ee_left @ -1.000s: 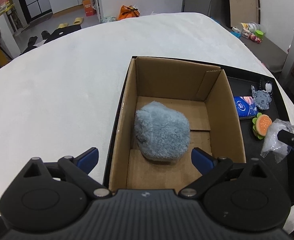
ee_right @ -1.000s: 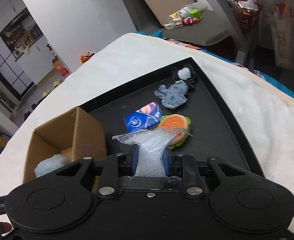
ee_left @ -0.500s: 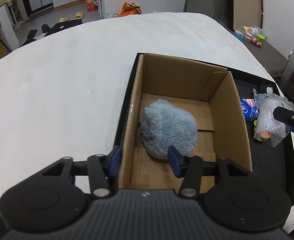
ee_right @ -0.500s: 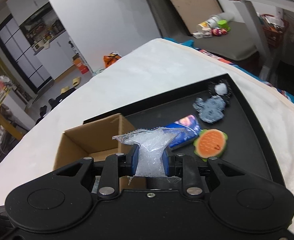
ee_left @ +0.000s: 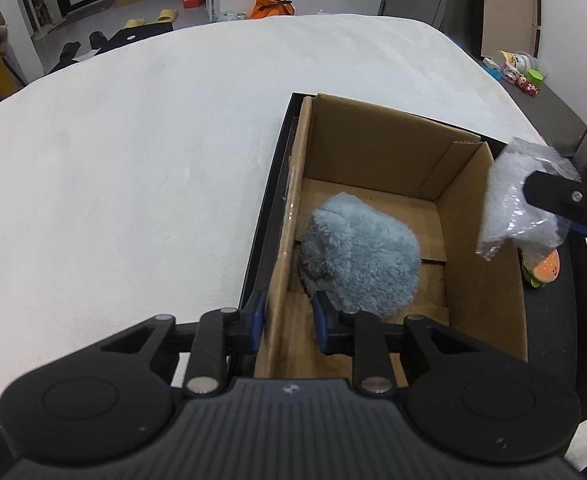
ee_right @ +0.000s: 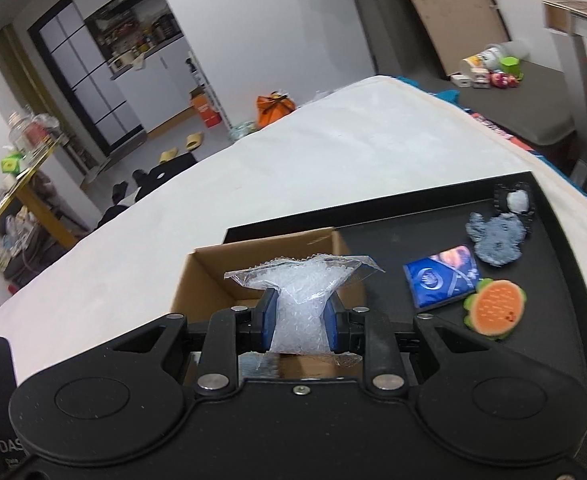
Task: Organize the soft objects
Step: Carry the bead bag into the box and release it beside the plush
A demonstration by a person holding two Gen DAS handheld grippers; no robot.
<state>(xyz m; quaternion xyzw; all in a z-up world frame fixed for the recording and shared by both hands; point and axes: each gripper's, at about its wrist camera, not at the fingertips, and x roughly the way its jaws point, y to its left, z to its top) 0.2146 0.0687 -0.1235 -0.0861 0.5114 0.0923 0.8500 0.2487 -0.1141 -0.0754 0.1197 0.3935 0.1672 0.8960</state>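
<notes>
An open cardboard box point(ee_left: 481, 264) stands on a black tray point(ee_left: 549, 320) with a fluffy blue-grey plush point(ee_left: 361, 252) inside. My left gripper point(ee_left: 285, 322) is closed around the box's left wall, one finger outside, one inside. My right gripper point(ee_right: 299, 320) is shut on a clear bag of white beads point(ee_right: 301, 300) and holds it above the box's right wall; the bag also shows in the left wrist view point(ee_left: 513, 208). On the tray lie a burger toy point(ee_right: 493, 312), a blue packet point(ee_right: 441, 278) and a grey plush point(ee_right: 495, 236).
The tray rests on a white bed cover point(ee_left: 133, 168). A small dark patch with white fluff point(ee_right: 515, 200) lies at the tray's far corner. The room floor with clutter lies beyond the bed.
My left gripper shifted left and closed onto the box's left wall. My right gripper carried the bead bag from above the tray to above the box.
</notes>
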